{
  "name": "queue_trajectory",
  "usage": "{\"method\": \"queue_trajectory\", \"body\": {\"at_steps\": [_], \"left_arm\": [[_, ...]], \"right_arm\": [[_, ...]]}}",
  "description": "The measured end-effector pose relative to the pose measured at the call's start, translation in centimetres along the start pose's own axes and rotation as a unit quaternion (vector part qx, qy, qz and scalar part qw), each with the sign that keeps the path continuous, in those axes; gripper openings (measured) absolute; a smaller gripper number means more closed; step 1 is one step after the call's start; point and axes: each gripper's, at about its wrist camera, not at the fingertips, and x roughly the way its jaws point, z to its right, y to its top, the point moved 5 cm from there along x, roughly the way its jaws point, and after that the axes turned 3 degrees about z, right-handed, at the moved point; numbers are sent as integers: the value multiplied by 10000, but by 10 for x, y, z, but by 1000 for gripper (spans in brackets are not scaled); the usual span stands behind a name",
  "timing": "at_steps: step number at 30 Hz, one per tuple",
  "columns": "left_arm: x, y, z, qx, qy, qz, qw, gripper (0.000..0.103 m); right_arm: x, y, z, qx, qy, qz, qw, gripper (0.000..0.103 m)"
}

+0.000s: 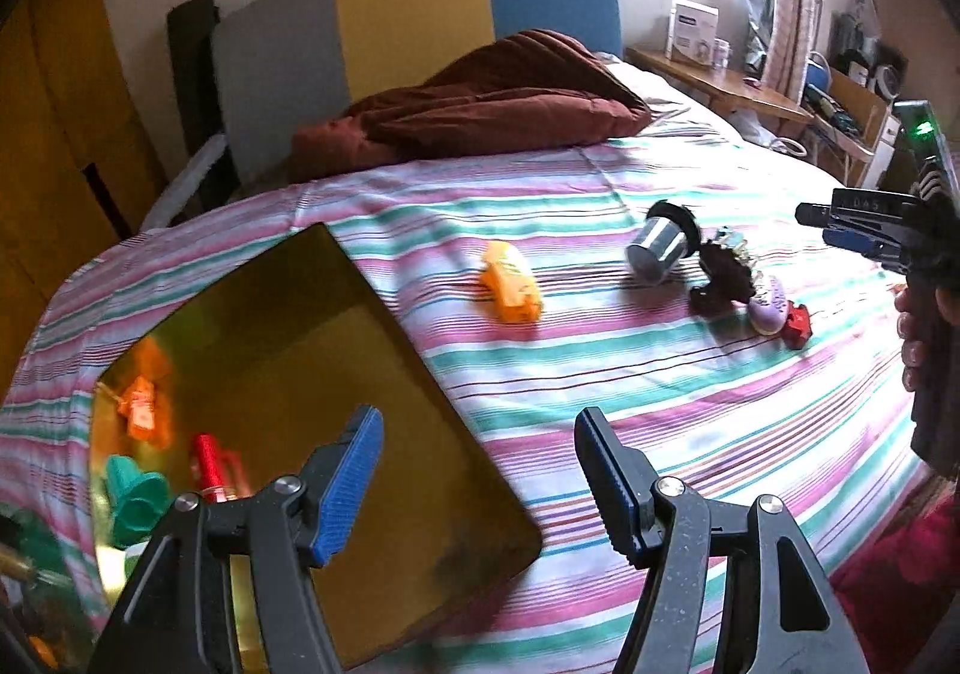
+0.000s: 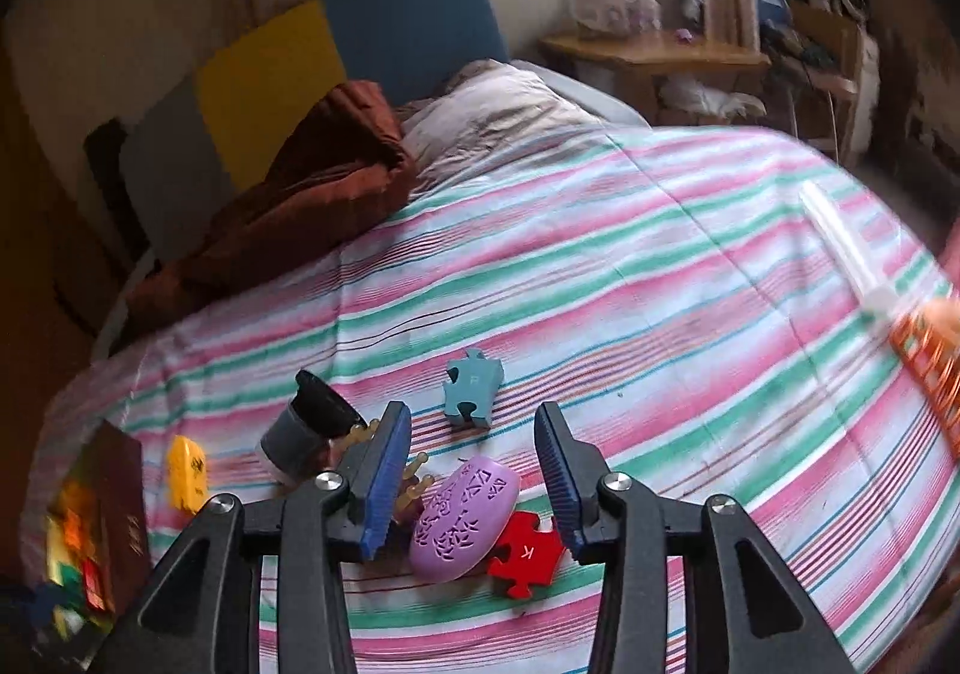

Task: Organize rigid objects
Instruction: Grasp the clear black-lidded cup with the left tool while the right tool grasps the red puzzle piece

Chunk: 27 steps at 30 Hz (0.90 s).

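My left gripper (image 1: pixel 480 479) is open and empty above the near edge of a gold-lined box (image 1: pixel 312 404) on the striped bed. The box holds an orange piece (image 1: pixel 141 410), a red tube (image 1: pixel 207 464) and a green piece (image 1: pixel 135 500). On the sheet lie an orange toy (image 1: pixel 510 284), a black-capped grey cup (image 1: pixel 660 248), a dark brown hair clip (image 1: pixel 723 278), a purple oval case (image 1: pixel 769 305) and a red puzzle piece (image 1: pixel 797 323). My right gripper (image 2: pixel 474 470) is open just above the purple case (image 2: pixel 465 518) and red piece (image 2: pixel 525 554). A teal puzzle piece (image 2: pixel 473 387) lies beyond.
A maroon blanket (image 1: pixel 480 104) and a pillow (image 2: pixel 498 116) lie at the head of the bed by the grey, yellow and blue headboard (image 1: pixel 414 14). A wooden bedside table (image 1: pixel 720 80) stands at the far right. An orange comb-like thing (image 2: pixel 930 368) sits at the right edge.
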Motion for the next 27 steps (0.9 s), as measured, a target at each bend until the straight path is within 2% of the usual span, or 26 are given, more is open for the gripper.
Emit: {"method": "queue_trajectory", "body": {"at_steps": [4,9,12,14,17,22,25,27], "left_arm": [[13,9,12,-58,-190,-132,9997,67],[35,22,27,-216,-504,-367,9978,67],[48,34,41,-96,-636,-379,9972,67],[59,45,53,239,-559,-291,9977,67],[83,60,72,797,-462,-359,9951,66],[110,84,101,1384,-768,-291,9870,67],[129,96,119,1771,-804,-222,9807,78],[140,100,130,2016,-849,-215,9755,78]], "right_arm": [[4,1,12,388,44,-142,9991,43],[2,2,18,567,49,-149,9983,43],[3,2,22,716,109,-213,9971,43],[3,2,24,802,136,-241,9964,43],[3,3,25,856,183,-258,9958,43],[2,5,27,896,252,-246,9954,43],[3,5,29,989,312,-275,9942,43],[3,5,32,1066,348,-290,9933,43]]}}
